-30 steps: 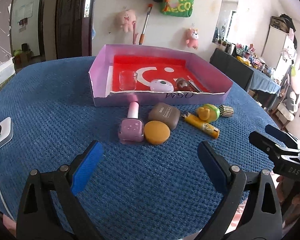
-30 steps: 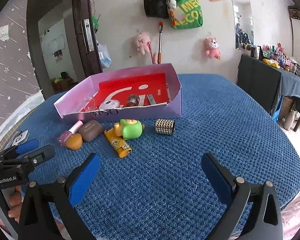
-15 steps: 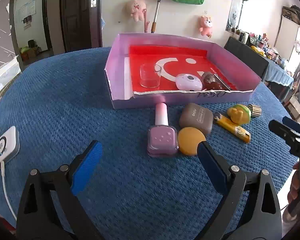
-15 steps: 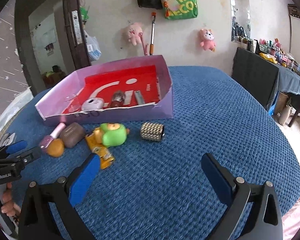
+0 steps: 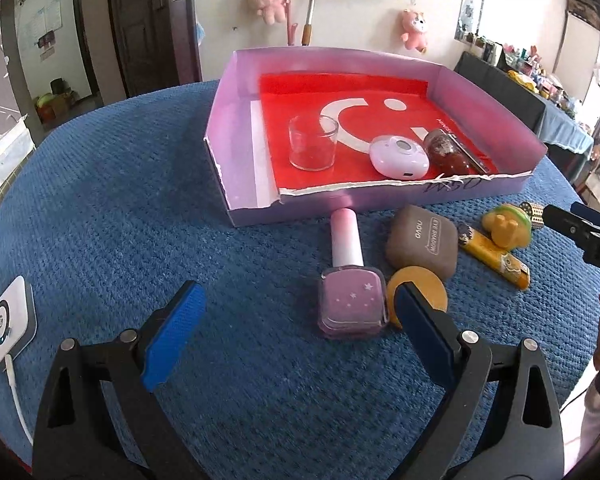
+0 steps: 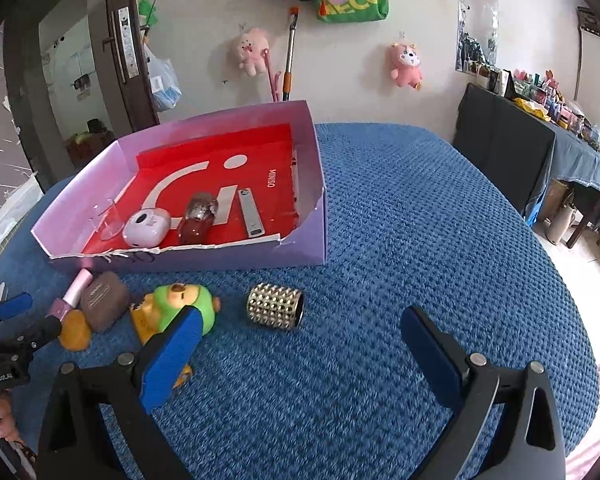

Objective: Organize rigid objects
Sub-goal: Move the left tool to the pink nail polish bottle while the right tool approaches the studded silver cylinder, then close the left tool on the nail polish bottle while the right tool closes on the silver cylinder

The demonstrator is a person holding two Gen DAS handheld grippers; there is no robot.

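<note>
Left claw (image 5: 296,332): spread, empty; mine nearest the bottle.
Nail polish bottle (image 5: 350,286): flat on surface, just ahead, right of centre.
Long axis: cap toward the box (image 5: 380,204).
Right claw (image 6: 298,354): spread, empty.

Left gripper (image 5: 296,336) jaws wide, right gripper (image 6: 300,360) likewise

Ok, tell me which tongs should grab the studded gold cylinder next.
Right. The right tongs are open with the studded gold cylinder just ahead between the tips; the left tongs face the pink nail polish bottle instead.
</note>
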